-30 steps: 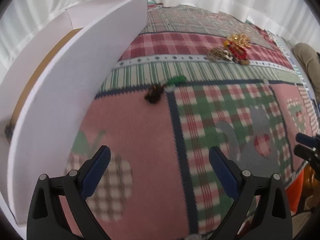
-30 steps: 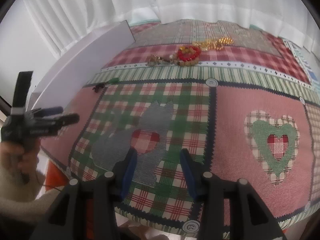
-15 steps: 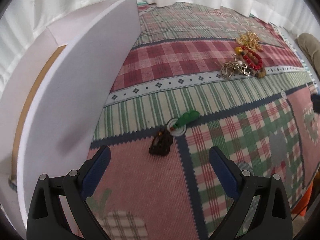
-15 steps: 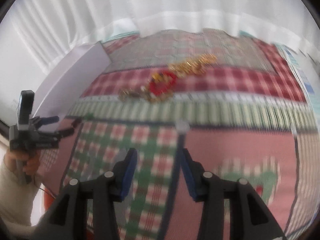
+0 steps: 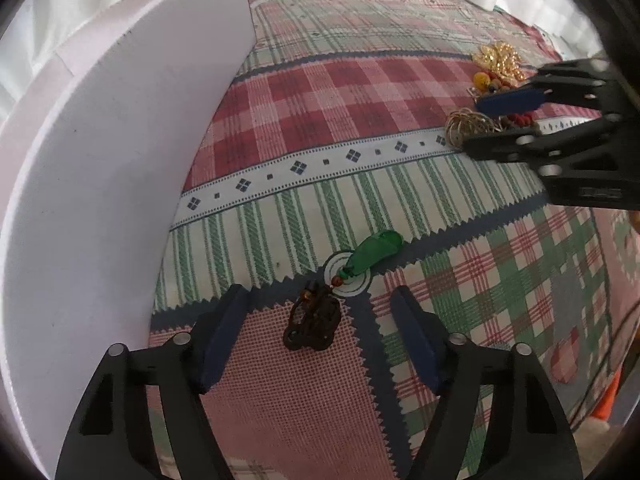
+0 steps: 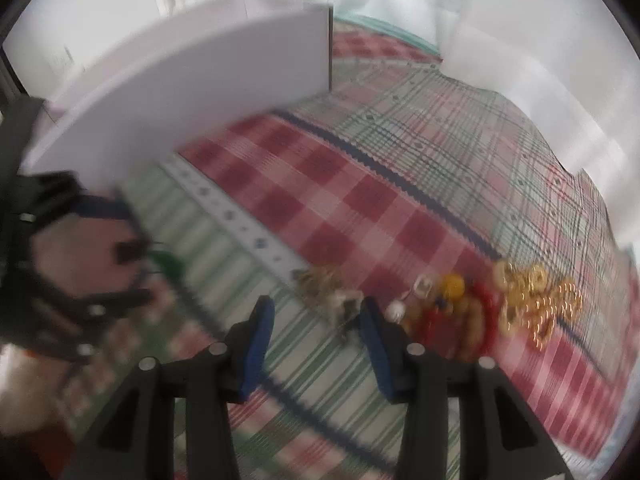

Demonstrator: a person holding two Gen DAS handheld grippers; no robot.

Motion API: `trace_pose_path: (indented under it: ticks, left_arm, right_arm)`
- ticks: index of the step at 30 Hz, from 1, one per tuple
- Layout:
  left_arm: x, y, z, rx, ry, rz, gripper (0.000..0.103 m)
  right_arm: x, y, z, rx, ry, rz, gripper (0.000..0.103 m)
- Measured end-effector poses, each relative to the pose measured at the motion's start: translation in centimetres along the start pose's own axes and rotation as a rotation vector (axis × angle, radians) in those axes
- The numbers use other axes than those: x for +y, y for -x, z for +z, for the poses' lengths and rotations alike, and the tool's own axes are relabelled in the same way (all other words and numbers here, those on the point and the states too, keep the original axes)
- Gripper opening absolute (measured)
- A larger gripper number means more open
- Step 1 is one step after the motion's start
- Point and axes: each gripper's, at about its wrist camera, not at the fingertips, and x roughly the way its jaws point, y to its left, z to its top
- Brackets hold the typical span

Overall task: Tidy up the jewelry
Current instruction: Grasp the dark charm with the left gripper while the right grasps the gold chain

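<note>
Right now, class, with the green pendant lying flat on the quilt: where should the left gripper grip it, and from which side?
Probably from above, across the dark knotted cord bunched below the green pendant. The left gripper, open, already straddles that raised clump; the flat pendant offers less to pinch.

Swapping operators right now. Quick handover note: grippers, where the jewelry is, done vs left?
Left gripper: jaws have just been closing, not yet touching; the dark pendant with its green stone lies on the cloth between them.
Right gripper: open, empty, over the wire piece at the end of the jewelry pile.
Pile: wire piece, red bead bracelet, gold chain, all loose on the patchwork cloth.
White box: stands beside the pendant; inside not visible.
Done: nothing visibly put away.
Left: every piece on the cloth.
</note>
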Motion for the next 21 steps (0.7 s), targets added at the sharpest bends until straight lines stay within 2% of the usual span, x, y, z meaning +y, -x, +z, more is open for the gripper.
trace_pose_path:
  ticks: [1, 2, 3, 5, 6, 15, 21]
  left_arm:
    - [0.1, 0.1, 0.0, -0.002, 0.002, -0.001, 0.066]
    - [0.1, 0.2, 0.0, -0.004, 0.003, -0.004, 0.054]
    - [0.1, 0.2, 0.1, -0.008, 0.004, -0.009, 0.035]
    - [0.3, 0.6, 0.1, -0.01, 0.015, -0.012, 0.012]
    - [0.6, 0.7, 0.0, -0.005, 0.029, -0.028, 0.01]
    - [2.3, 4.9, -2.1, -0.077, 0.175, -0.136, 0.009]
    - [2.1, 10.8, -3.4, -0.172, 0.235, -0.165, 0.009]
  right_arm:
    - [0.0, -1.0, 0.3, 0.023, 0.005, -0.013, 0.046]
    - [-0.1, -1.5, 0.5, 0.035, 0.003, -0.014, 0.045]
    - [-0.3, -1.8, 0.6, 0.045, -0.002, -0.011, 0.043]
    - [-0.2, -1.7, 0.8, 0.049, -0.007, -0.017, 0.023]
    - [-0.3, -1.4, 0.8, 0.051, -0.031, 0.002, 0.019]
    - [0.2, 3.5, -1.7, -0.011, -0.246, 0.217, 0.019]
    - [2.7, 6.2, -2.7, -0.001, -0.257, 0.227, 0.019]
